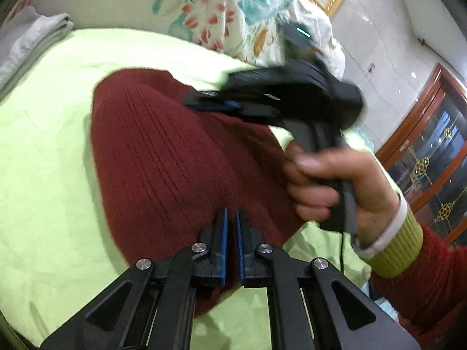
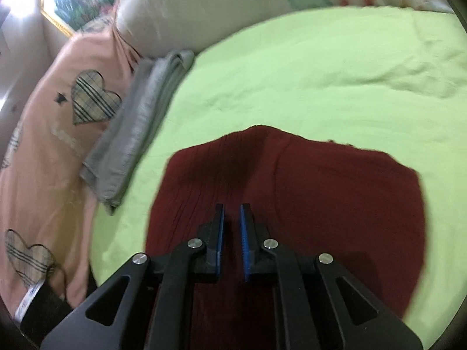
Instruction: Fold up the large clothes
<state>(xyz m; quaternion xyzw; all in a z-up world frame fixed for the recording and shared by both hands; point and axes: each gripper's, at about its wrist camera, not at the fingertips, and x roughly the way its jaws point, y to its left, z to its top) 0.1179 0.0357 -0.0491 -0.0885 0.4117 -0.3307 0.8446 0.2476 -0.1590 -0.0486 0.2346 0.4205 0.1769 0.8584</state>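
Note:
A dark red ribbed knit garment (image 1: 163, 157) lies folded on the light green bedsheet (image 1: 43, 151). My left gripper (image 1: 231, 215) hovers over its near edge, jaws nearly closed with a narrow gap, holding nothing. The right gripper (image 1: 210, 103), held in a hand, reaches across the garment's far side in the left wrist view, blurred. In the right wrist view the right gripper (image 2: 232, 213) is above the red garment (image 2: 321, 192), jaws slightly apart and empty.
A folded grey garment (image 2: 137, 128) lies at the sheet's left edge beside a pink heart-print pillow (image 2: 52, 134). A floral quilt (image 1: 233, 8) is piled at the back. A wooden glass cabinet (image 1: 432, 160) stands to the right of the bed.

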